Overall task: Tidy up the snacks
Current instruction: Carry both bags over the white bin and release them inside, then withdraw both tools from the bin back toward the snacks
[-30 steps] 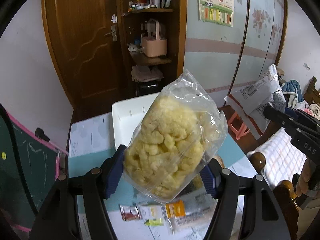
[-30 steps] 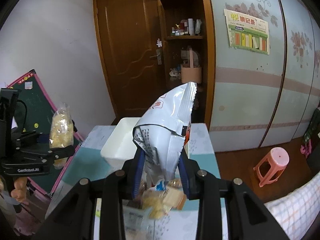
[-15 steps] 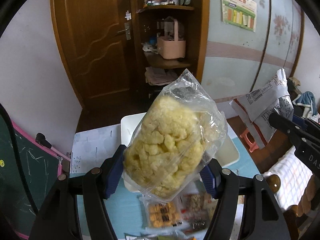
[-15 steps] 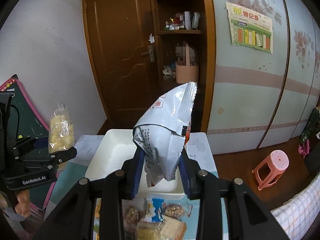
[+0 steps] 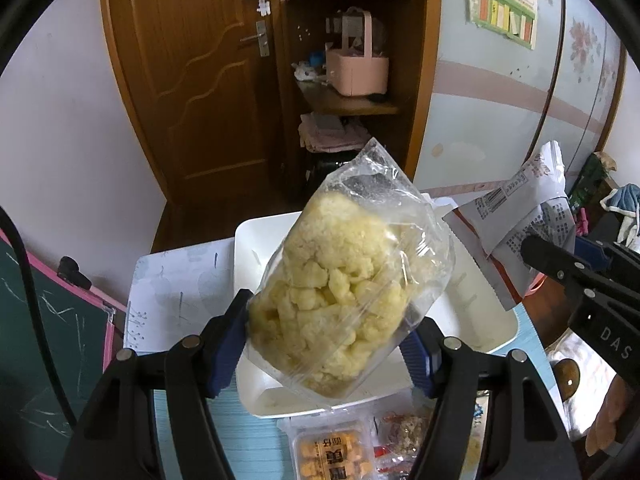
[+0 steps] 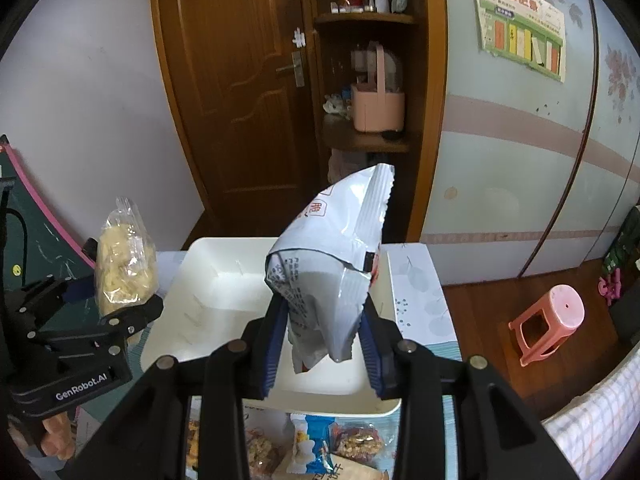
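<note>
My left gripper (image 5: 324, 356) is shut on a clear bag of pale yellow puffed snacks (image 5: 344, 292), held up over the white bin (image 5: 250, 240). My right gripper (image 6: 322, 352) is shut on a white foil snack bag (image 6: 332, 272) with printed text, also above the white bin (image 6: 208, 264). In the right wrist view the left gripper (image 6: 116, 304) shows at the left with the puffed snack bag (image 6: 124, 268). In the left wrist view the right gripper's fingers (image 5: 572, 276) and the foil bag (image 5: 524, 224) show at the right.
Several small snack packs (image 6: 312, 444) lie on the table just in front of the bin, also seen as an orange pack (image 5: 332, 456). A green chalkboard (image 5: 44, 340) leans at the left. A pink stool (image 6: 548, 320) stands on the floor at the right. Door and shelves lie behind.
Both grippers have moved forward and down with their bags, from over the loose packs to over the white bin. The bin now fills the middle of both views.
</note>
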